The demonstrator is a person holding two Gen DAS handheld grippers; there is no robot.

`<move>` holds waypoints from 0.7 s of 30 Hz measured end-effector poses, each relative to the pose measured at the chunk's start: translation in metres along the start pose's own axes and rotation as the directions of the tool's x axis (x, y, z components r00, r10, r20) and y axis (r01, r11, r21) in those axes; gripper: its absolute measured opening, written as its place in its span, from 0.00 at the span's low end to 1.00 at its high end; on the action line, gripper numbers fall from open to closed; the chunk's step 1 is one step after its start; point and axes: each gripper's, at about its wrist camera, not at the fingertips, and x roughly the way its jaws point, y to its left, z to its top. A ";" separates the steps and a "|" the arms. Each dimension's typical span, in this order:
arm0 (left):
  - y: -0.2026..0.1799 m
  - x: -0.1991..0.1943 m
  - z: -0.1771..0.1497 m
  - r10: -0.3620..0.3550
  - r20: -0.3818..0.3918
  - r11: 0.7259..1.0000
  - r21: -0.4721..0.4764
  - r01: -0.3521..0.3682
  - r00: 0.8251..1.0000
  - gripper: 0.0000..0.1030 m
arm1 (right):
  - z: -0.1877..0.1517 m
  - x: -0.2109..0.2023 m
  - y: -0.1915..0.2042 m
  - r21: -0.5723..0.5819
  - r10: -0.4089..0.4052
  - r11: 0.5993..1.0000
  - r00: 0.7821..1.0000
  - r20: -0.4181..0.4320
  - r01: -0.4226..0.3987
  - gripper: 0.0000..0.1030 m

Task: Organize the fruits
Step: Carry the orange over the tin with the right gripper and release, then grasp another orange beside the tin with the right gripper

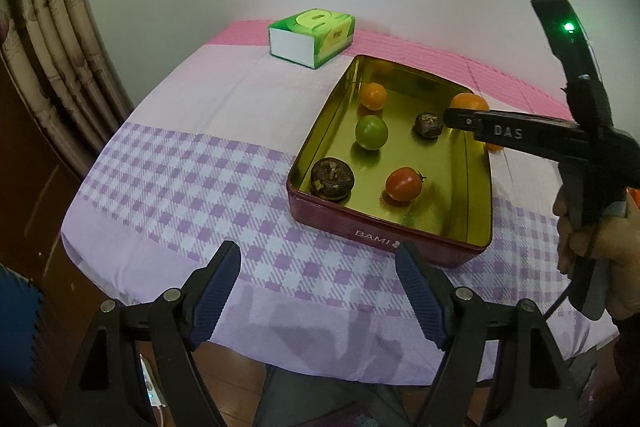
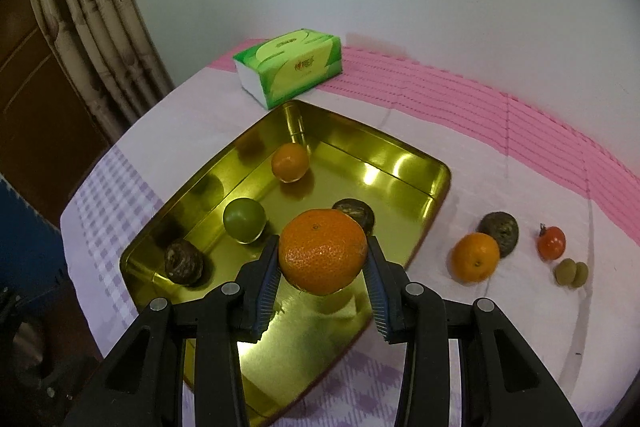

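- Fruits lie in the gold-lined tin (image 1: 472,187) in the left wrist view: a small orange (image 1: 374,96), a green fruit (image 1: 371,132), two dark brown fruits (image 1: 332,179) and a red tomato (image 1: 403,183). The left gripper (image 1: 318,297) hangs spread and empty before the tin, over the checked cloth (image 1: 180,179).
- In the right wrist view, the right gripper (image 2: 323,269) pinches a large orange (image 2: 322,251) above the tin (image 2: 400,163). On the cloth to the right lie another orange (image 2: 475,257), a brown fruit (image 2: 500,230), a tomato (image 2: 551,243) and two small green fruits (image 2: 571,271). A tissue pack (image 2: 292,67) sits behind.

Gold-lined maroon tin (image 1: 320,211); lilac-checked, pink-striped cloth (image 1: 180,179); green tissue pack (image 2: 290,67); fingers (image 2: 268,283) seemingly dark blue.
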 end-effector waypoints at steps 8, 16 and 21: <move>0.002 0.000 0.001 0.010 0.002 1.000 -0.004 -0.010 1.000 0.74 | 0.008 0.013 0.009 -0.006 -0.011 1.000 1.000 -0.021 0.011 0.40; 0.001 -0.003 0.002 0.032 0.020 0.999 0.010 -0.032 0.999 0.78 | 0.015 0.011 0.009 0.019 -0.013 1.000 1.000 0.015 0.012 0.41; 0.001 -0.003 0.002 0.037 0.021 0.999 0.011 -0.037 0.999 0.78 | 0.016 -0.006 0.002 0.039 0.010 0.999 0.997 0.080 -0.014 0.41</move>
